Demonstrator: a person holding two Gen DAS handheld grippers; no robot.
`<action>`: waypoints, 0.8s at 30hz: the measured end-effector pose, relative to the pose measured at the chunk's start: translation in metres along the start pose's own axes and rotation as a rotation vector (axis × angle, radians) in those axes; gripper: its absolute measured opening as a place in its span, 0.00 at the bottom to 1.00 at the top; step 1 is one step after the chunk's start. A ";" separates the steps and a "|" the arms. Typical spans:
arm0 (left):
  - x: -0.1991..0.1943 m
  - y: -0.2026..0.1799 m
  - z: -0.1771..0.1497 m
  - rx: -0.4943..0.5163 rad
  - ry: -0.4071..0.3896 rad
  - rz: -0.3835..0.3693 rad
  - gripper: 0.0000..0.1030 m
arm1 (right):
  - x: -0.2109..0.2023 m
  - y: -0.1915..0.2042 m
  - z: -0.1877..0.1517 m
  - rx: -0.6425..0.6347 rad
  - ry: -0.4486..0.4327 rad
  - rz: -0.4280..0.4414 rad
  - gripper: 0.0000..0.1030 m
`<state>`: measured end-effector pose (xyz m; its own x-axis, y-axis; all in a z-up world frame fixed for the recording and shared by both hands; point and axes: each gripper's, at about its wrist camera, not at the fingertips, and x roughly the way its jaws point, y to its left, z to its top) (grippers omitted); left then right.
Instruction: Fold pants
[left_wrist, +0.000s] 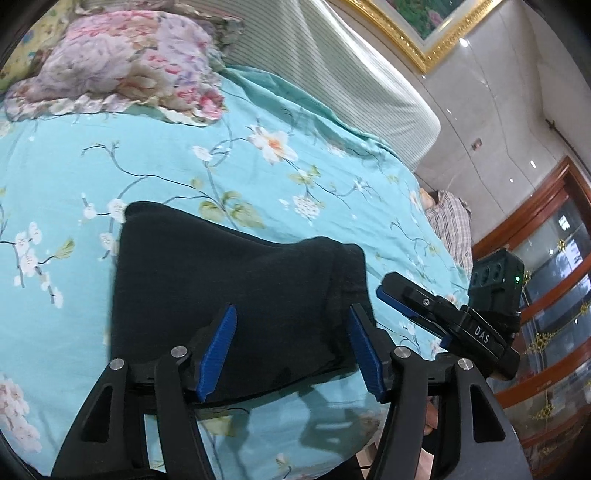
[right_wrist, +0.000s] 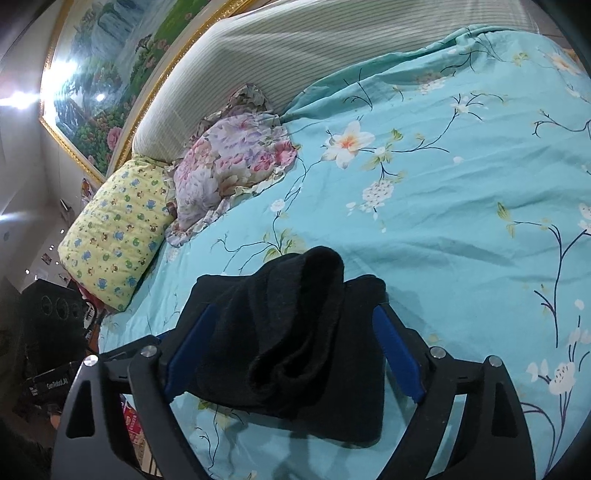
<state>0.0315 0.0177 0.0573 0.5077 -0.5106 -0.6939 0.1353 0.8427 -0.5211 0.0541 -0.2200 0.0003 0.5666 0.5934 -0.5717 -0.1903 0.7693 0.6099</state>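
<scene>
Black pants (left_wrist: 240, 277) lie folded into a compact bundle on the turquoise flowered bedsheet (left_wrist: 184, 166). My left gripper (left_wrist: 291, 314) hovers over the bundle's near edge, open, and its blue pads (left_wrist: 218, 350) stand apart from the cloth. In the right wrist view the same pants (right_wrist: 288, 350) show a rolled fold on top. My right gripper (right_wrist: 295, 314) is open wide around them, with a blue pad (right_wrist: 399, 350) on either side and no pinch on the fabric. In the left wrist view the right gripper (left_wrist: 402, 301) sits just right of the bundle.
A flowered pillow (left_wrist: 118, 62) and a yellow pillow (right_wrist: 118, 229) lie at the head of the bed, against a striped headboard (left_wrist: 332, 74). A checked cloth (left_wrist: 454, 225) hangs at the bed's edge. Beyond it stands a wooden glass cabinet (left_wrist: 554, 295). A black speaker (right_wrist: 48, 314) sits on the floor.
</scene>
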 end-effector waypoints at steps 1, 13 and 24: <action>-0.003 0.003 0.000 -0.005 -0.007 0.006 0.64 | 0.000 0.002 0.000 -0.001 0.001 -0.008 0.86; -0.020 0.054 0.005 -0.109 -0.048 0.075 0.72 | 0.005 0.013 -0.008 0.019 0.028 -0.115 0.95; -0.018 0.090 0.006 -0.176 -0.023 0.092 0.74 | 0.018 0.012 -0.012 0.063 0.067 -0.174 0.97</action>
<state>0.0397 0.1037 0.0258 0.5307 -0.4273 -0.7320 -0.0623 0.8416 -0.5365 0.0522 -0.1974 -0.0097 0.5313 0.4692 -0.7054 -0.0423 0.8463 0.5310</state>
